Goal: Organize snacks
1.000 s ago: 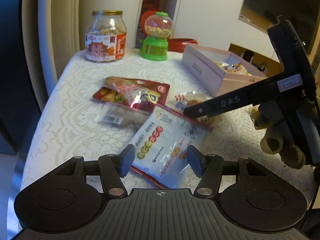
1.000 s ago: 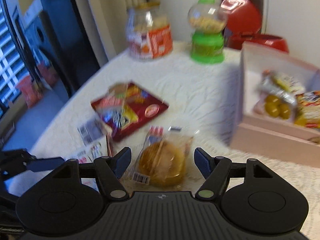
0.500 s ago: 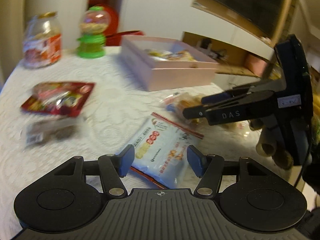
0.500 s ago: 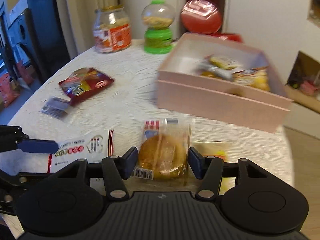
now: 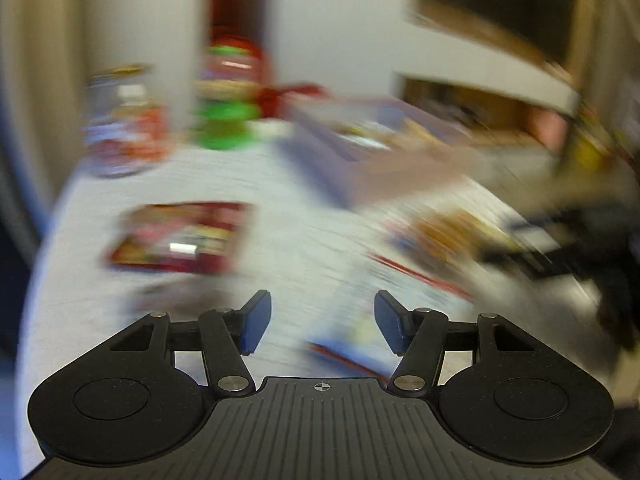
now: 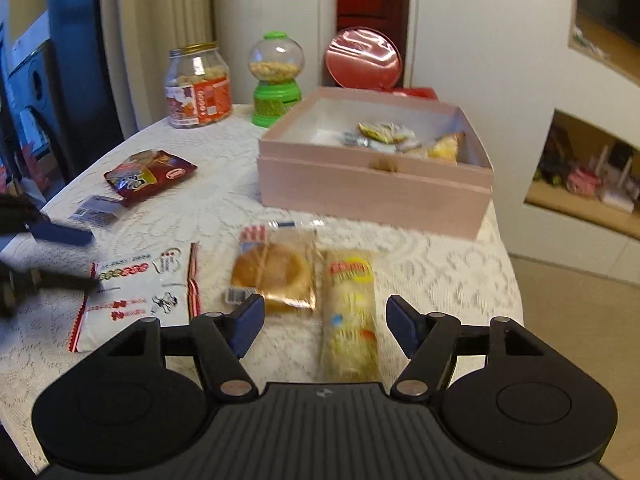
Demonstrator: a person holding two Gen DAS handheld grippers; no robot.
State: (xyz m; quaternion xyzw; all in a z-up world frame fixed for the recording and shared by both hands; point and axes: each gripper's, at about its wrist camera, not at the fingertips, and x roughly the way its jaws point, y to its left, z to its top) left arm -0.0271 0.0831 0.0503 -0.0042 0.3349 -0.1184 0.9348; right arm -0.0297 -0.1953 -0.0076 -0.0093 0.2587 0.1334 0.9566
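Note:
My right gripper [image 6: 324, 326] is open and empty, above a yellow snack packet [image 6: 350, 312] and a wrapped round bun [image 6: 274, 270]. A white snack bag [image 6: 138, 290] lies to the left. A red packet [image 6: 150, 174] and a small grey packet [image 6: 96, 208] lie farther left. The open pink box [image 6: 372, 188] holds several snacks. My left gripper [image 5: 322, 322] is open and empty above the white bag [image 5: 360, 308]; its view is badly blurred. The red packet [image 5: 180, 236] shows there too. The left gripper's fingers [image 6: 60, 234] show at the right wrist view's left edge.
A glass jar [image 6: 198, 86], a green candy dispenser [image 6: 276, 80] and a red tin [image 6: 362, 60] stand at the table's far edge. The lace-covered table's [image 6: 460, 280] right edge drops to the floor. A wall with shelves is at the right.
My right gripper has pulled back and shifted right, so the yellow packet now lies between its fingers instead of the bun. My left gripper is swinging, blurring its view.

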